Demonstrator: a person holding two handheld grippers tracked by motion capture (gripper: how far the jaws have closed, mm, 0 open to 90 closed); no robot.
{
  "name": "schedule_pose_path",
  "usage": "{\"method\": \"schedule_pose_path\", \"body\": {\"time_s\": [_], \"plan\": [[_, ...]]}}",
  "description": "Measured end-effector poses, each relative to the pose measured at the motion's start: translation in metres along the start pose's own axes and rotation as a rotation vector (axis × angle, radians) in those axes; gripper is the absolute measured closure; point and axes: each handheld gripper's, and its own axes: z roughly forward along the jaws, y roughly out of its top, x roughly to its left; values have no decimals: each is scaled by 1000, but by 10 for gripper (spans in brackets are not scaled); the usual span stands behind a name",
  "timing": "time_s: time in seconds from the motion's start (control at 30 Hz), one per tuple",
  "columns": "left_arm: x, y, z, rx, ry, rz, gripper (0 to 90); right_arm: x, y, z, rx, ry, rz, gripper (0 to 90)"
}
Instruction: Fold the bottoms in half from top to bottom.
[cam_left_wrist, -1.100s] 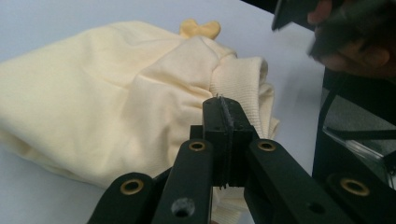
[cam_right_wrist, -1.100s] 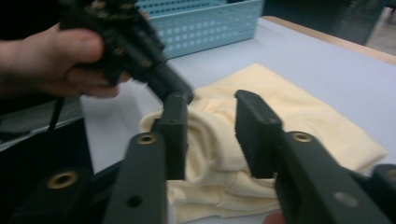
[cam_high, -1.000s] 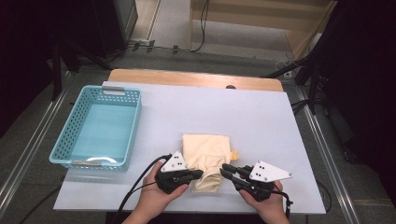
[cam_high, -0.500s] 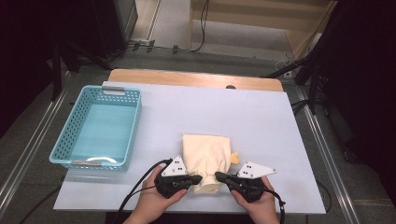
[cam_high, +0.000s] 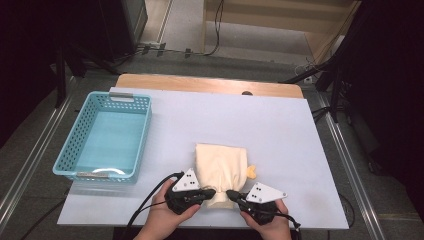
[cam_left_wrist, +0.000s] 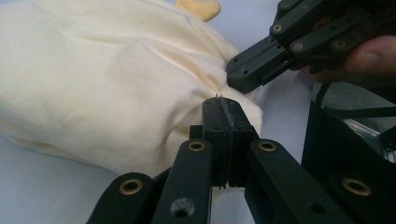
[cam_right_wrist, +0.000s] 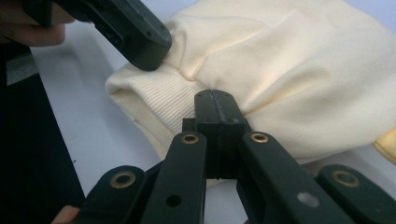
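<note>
A folded cream garment (cam_high: 220, 162) lies on the white table (cam_high: 290, 130) near the front edge, with a yellow piece (cam_high: 251, 172) poking out at its right side. My left gripper (cam_high: 212, 191) is shut on the garment's near ribbed end, and creases in the cloth (cam_left_wrist: 93, 84) run toward its tip (cam_left_wrist: 222, 105). My right gripper (cam_high: 230, 192) is shut on the same end a little to the right. In the right gripper view its jaws (cam_right_wrist: 215, 95) press into the ribbed cloth (cam_right_wrist: 280, 60), and the left gripper (cam_right_wrist: 149, 60) pinches just beside them.
A light blue plastic basket (cam_high: 67, 155) stands at the table's left side. A wooden board (cam_high: 200, 84) runs along the far edge. Metal rails (cam_high: 350, 170) flank the table, and cables (cam_high: 145, 205) trail from the grippers over the front edge.
Both grippers have moved inward toward each other along the garment's near end and have closed on the cloth there. The garment's near edge is now bunched between them.
</note>
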Motion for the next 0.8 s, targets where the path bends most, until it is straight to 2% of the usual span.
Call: {"method": "schedule_pose_path", "body": {"time_s": [0.1,0.2,0.3,0.43,0.53,0.67,0.8], "plan": [[-2,5,-2,-37,-6,-10,855,1,0,3,-5,6,4,878],[-3,4,3,-15,14,3,851,1,0,4,-10,14,5,878],[0,0,6,-8,13,-11,865,0,0,4,-10,18,12,878],[0,-2,7,0,21,-8,883,-3,0,2,-19,41,29,862],[1,-2,8,2,21,-8,885,-3,3,-3,-42,64,4,735],[2,-3,8,2,19,-12,891,-2,10,-11,-72,39,-38,545],[1,-3,8,1,21,-14,895,-9,18,-19,-109,3,-2,383]]}}
